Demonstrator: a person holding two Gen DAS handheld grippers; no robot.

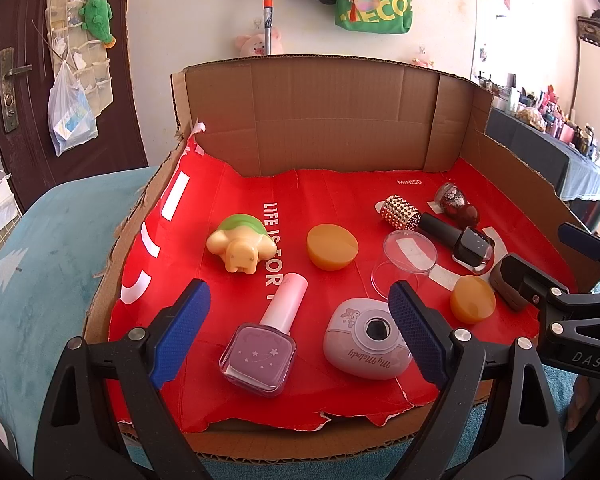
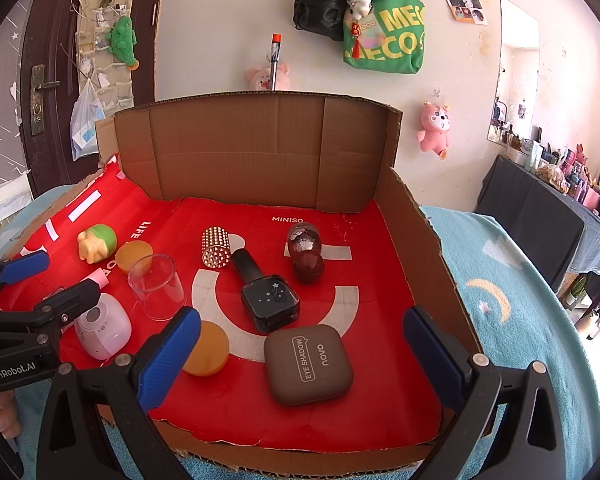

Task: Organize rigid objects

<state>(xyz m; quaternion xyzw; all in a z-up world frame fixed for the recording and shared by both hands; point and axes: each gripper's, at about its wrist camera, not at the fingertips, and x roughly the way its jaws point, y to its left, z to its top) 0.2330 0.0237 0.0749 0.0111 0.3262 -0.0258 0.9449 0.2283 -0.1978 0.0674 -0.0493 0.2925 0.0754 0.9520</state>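
I am holding both my left hand-held gripper [image 1: 300, 332] and right hand-held gripper [image 2: 302, 354] wide open and empty, judging the square lilac nail-polish bottle [image 1: 260, 350] needs a centred, level squeeze across its glass base.

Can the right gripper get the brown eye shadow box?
Probably yes. The eye shadow box lies flat near the front, just ahead of the open right gripper. Nothing sits on it, and the black bottle lies behind it, out of the way.

Bright daylight from right; sharp, fisheye-curved edges.
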